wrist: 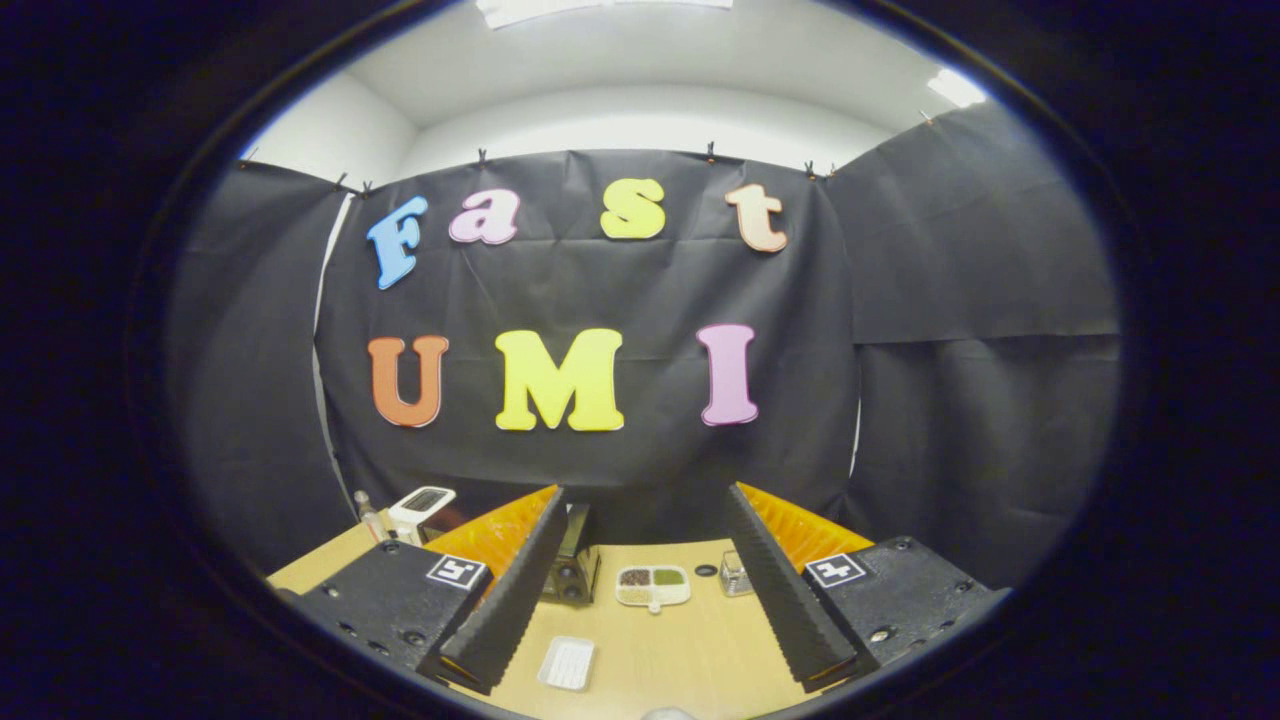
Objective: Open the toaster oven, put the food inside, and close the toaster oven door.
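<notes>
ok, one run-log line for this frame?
phase: approach | gripper: open, holding nothing | toaster oven: beyond left finger, door state unclear | food tray: on table, ahead between fingers | white tray: nearer

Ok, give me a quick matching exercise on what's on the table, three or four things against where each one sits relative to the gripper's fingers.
Things:
1. toaster oven
2. divided dish
3. white tray
4. white appliance

Places:
A. between the open fingers, nearest the gripper
B. beyond the fingers, outside the left one
C. partly hidden behind the left finger
D. between the fingers, mid-table

Pairs: 1-C, 2-D, 3-A, 4-B
</notes>
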Available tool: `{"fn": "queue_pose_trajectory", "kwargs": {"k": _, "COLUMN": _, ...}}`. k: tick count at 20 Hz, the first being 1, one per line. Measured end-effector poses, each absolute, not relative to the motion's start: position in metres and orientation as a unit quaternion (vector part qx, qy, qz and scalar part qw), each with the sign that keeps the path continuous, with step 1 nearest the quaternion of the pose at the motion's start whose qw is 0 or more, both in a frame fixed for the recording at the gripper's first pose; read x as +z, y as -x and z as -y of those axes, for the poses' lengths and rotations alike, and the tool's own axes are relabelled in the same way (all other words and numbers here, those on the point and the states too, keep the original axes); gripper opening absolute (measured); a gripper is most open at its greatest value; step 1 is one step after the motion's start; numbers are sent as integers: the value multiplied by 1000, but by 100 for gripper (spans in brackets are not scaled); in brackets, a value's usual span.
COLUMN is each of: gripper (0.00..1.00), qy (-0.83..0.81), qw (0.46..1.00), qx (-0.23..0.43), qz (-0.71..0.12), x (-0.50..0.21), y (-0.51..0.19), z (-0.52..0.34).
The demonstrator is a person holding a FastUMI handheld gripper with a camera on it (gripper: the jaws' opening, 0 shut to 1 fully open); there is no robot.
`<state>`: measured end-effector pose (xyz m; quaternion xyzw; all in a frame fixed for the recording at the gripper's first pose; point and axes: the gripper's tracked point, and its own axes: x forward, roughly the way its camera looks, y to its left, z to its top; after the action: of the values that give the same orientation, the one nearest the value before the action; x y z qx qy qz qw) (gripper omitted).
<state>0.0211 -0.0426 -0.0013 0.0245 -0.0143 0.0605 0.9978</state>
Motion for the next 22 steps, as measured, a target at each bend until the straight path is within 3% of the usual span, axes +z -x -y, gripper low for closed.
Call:
{"fn": "queue_pose_trajectory", "kwargs": {"k": 13, "gripper": 100, "qy": 5, "qw": 993, "qx": 64, "qz": 100, "x": 26, "y": 6, "z": 63}}
{"fn": "queue_pose_trajectory", "kwargs": {"k": 22, "gripper": 100, "qy": 3, "qw": 994, "qx": 71, "qz": 82, "x": 20, "y": 7, "z": 54}}
